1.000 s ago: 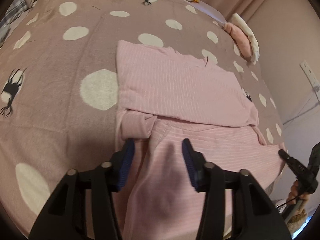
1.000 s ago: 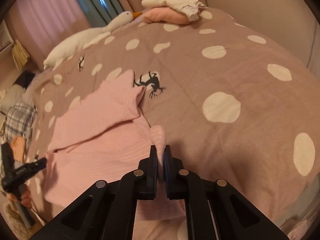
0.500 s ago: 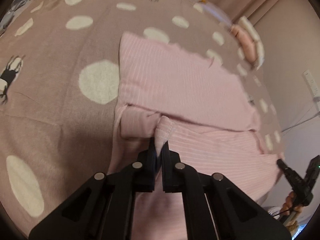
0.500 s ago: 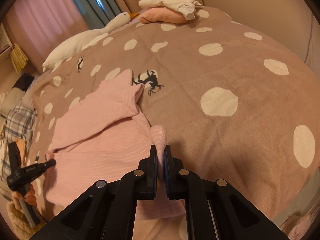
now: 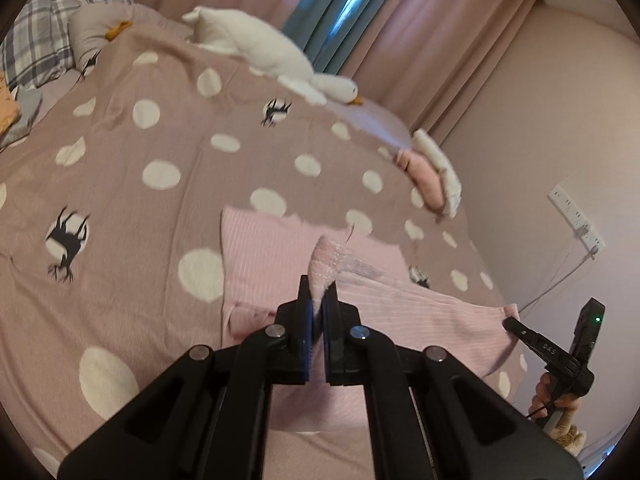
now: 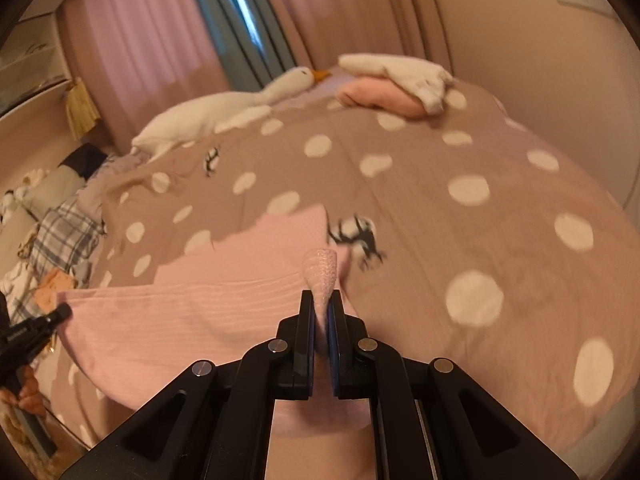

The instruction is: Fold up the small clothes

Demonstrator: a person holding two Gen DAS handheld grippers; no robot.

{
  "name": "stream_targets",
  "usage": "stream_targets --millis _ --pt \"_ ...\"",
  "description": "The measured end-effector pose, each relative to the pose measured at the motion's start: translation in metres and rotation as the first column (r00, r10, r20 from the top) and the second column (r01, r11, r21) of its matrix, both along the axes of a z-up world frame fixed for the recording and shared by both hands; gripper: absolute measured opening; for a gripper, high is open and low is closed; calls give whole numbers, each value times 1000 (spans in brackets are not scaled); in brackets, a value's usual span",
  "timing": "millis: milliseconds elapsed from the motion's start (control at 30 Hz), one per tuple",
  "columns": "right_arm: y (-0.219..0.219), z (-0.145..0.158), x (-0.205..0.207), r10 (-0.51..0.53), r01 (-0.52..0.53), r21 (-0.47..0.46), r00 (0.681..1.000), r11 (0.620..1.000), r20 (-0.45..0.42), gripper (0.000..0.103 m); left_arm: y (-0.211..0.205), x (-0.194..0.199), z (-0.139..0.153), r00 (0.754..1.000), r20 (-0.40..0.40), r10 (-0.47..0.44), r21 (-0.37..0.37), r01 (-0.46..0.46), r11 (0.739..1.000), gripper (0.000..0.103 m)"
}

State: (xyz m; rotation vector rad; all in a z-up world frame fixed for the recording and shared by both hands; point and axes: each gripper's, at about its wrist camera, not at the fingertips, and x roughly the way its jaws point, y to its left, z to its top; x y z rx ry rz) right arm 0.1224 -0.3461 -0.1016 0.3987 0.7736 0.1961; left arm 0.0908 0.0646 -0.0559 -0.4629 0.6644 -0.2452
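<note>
A pink ribbed garment point(image 5: 264, 256) lies partly folded on the dotted bedspread point(image 5: 140, 184). My left gripper point(image 5: 318, 296) is shut on a pinched fold of its near edge and holds it lifted off the bed. My right gripper point(image 6: 323, 304) is shut on another pinched fold of the same garment point(image 6: 224, 304) and holds it raised too. The lifted near part hangs between the two grippers. The right gripper also shows at the right edge of the left wrist view point(image 5: 510, 324), and the left one at the left edge of the right wrist view point(image 6: 62, 312).
A white plush goose point(image 5: 272, 56) lies at the far side of the bed. A folded pink and white pile point(image 5: 434, 178) sits near the far right corner. Plaid bedding point(image 5: 36, 48) lies at the far left. A wall with an outlet point(image 5: 576, 216) stands to the right.
My left gripper closed on the garment's near edge and lifted it. Both grippers have risen and tilted up, raising the near part of the garment off the bed.
</note>
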Motion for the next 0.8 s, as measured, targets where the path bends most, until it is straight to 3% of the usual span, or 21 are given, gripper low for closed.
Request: stream_targets --millis 367,800 --pt "6 38 55 13 -13 1 992 1000 124 8 21 44 26 996 57 68 -16 -67 998 3" --pt "35 16 155 30 -29 -30 999 999 32 8 34 131 3 993 -46 112 14 -111 994 3"
